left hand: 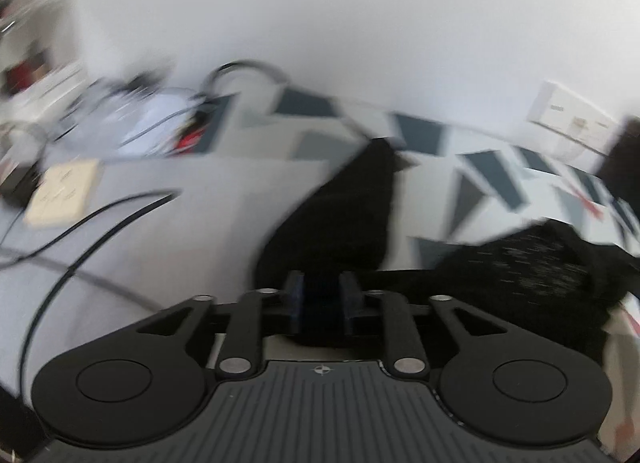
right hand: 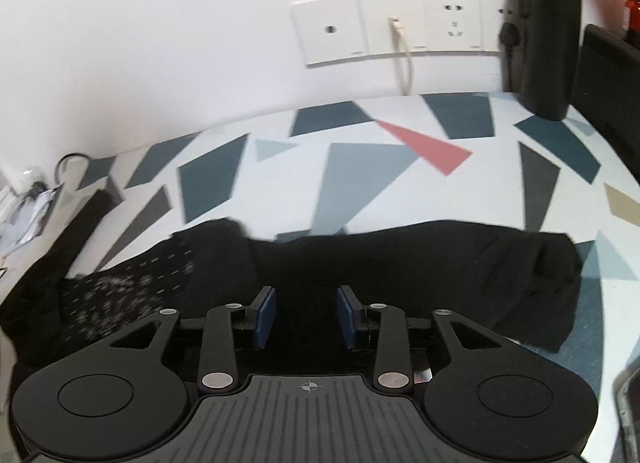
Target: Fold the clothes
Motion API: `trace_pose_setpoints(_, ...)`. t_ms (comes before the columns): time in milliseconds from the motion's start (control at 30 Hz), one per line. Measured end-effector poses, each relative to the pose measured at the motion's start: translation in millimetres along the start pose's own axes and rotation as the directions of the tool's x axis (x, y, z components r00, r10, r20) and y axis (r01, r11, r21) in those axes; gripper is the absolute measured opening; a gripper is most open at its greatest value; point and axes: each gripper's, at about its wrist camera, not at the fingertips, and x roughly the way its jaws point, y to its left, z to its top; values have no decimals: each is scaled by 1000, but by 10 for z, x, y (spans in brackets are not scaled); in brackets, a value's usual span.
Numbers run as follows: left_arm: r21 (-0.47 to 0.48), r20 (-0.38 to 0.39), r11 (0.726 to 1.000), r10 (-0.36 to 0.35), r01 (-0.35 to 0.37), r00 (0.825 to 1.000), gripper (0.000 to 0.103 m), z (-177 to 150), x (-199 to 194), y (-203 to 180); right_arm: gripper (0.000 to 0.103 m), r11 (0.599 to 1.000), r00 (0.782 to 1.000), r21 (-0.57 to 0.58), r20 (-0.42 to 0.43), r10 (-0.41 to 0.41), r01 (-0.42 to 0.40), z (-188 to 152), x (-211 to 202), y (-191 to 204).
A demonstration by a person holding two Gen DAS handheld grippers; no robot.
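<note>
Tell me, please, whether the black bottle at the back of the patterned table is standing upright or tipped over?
Upright. The black bottle stands on its base on the table by the wall sockets, cap on top.

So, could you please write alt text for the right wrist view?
The right gripper, jaws open, hovers over a black garment lying across a table with a triangle-patterned cover. Behind stand a black bottle and white wall sockets.

Home or office desk corner is suggested: patterned tablecloth (right hand: 360,167), wall sockets (right hand: 400,29), black flask (right hand: 548,35), cables (left hand: 100,219) are seen.
</note>
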Motion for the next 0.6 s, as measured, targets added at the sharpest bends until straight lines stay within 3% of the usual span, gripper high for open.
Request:
trace_pose_setpoints(67,58,-19,995,-79,80,997,50,17,43,-186,36,1000,1000,12,-6,8,-8,45,61,-43)
trace_pose_setpoints(200,140,-111,975,-156,171,981,50,22,316,-495,40,999,999,0,-15,43,-43,125,228,36)
trace_pose_setpoints(333,174,-194,973,-117,151,974,50,-14,639,-613,40,999,999,-22,-11,37,-37,213,434,158)
trace_pose_setpoints(467,140,-221,979,-112,145,969,55,-59,709,-539,41,997,998,-50,-27,-51,50,251,596,127)
trace_pose_setpoints(500,126,-223,981,-118,149,968,58,-70,707,-507,45,996,997,-61,-35,-71,69,243,625,105)
trace_pose_setpoints(567,116,-239,980,-130,161,962,57,-103,706,-487,48,991,994,-98,-38,-98,94,214,655,83)
trace_pose_setpoints(600,112,-247,980,-136,167,959,40,-120,706,-480,49,987,994,-122,-35,-106,101,195,660,81)
